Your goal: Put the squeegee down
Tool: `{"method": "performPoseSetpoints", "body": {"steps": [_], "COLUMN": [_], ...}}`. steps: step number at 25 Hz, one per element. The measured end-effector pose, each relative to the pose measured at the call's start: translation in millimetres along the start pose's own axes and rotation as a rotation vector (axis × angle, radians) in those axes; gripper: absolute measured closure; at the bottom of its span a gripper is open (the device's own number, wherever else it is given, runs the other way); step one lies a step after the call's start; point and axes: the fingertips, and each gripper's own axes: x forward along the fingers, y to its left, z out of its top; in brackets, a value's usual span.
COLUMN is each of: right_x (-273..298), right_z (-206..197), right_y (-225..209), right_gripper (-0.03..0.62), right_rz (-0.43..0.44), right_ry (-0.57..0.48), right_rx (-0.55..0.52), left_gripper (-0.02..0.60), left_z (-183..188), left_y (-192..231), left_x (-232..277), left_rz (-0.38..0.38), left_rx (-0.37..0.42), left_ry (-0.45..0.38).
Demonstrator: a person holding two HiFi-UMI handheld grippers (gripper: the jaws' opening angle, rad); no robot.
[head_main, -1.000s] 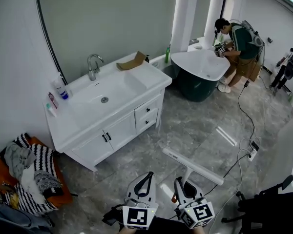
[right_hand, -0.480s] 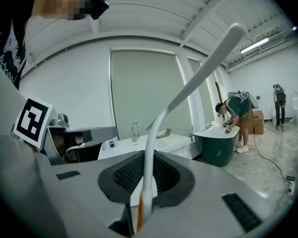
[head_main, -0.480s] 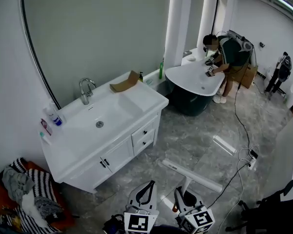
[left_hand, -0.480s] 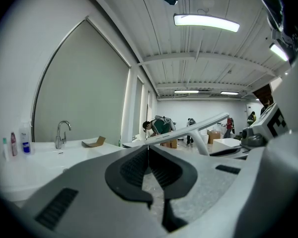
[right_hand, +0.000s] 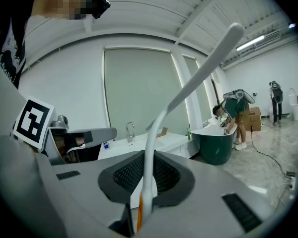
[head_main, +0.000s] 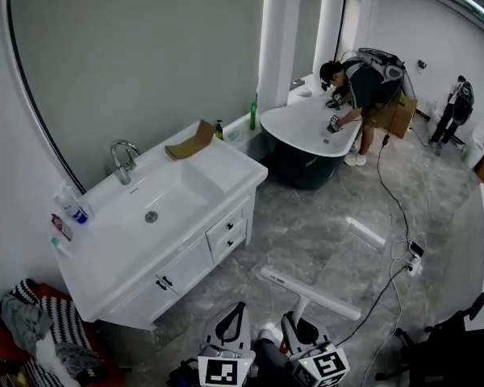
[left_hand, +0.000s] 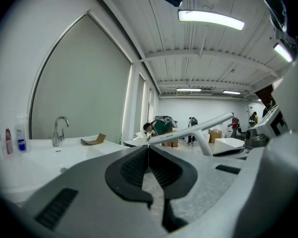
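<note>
Since the earlier frames the vanity (head_main: 185, 204) and the bathtub (head_main: 306, 147) are drifting left in the head view, and both grippers are sitting lower. We are carrying the squeegee (head_main: 310, 293) above the floor (head_main: 323, 224): the right gripper's (head_main: 293, 322) jaws are pinching its handle, which is pointing away from us, with the long blade crosswise, upper left to lower right. The left gripper (head_main: 239, 309), jaws pressed together on nothing, is pointing forward just beside it, and the bottom edge is cutting off both grippers' rear parts.
</note>
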Motion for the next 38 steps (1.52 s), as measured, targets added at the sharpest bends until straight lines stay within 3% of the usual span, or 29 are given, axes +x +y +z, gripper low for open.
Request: {"method": "performPoseSetpoints", "body": {"steps": [12, 26, 31, 33, 38], "right_x": [87.9, 126.6, 140.3, 146.9, 165.4], "right_z": [42.3, 56.3, 66.9, 74.6, 95.2], "right_y": [-63.2, -136.4, -153.5, -161.1, -166.2], "right_gripper": [0.546, 0.546, 0.546, 0.546, 0.546], "right_rz": [0.142, 0.202, 0.163, 0.120, -0.010], "right_ry": [-0.005, 0.013, -0.030, -0.053, -0.121], "right_rx": [-0.035, -0.027, -0.049, -0.094, -0.413], "left_gripper": [0.572, 0.572, 0.572, 0.572, 0.572], "left_z": [17.5, 13.8, 14.4, 18.1, 21.4], "left_y": [24.6, 9.0, 18.3, 20.9, 21.6], "left_x": [94.5, 168.2, 192.2, 203.9, 228.1], "left_rz": [0.110, 0.176, 0.190, 0.176, 0.106], "left_rx": [-0.020, -0.042, 0.058, 0.118, 0.162], "left_ry": [-0.035, -0.035, -0.048, -0.053, -0.040]}}
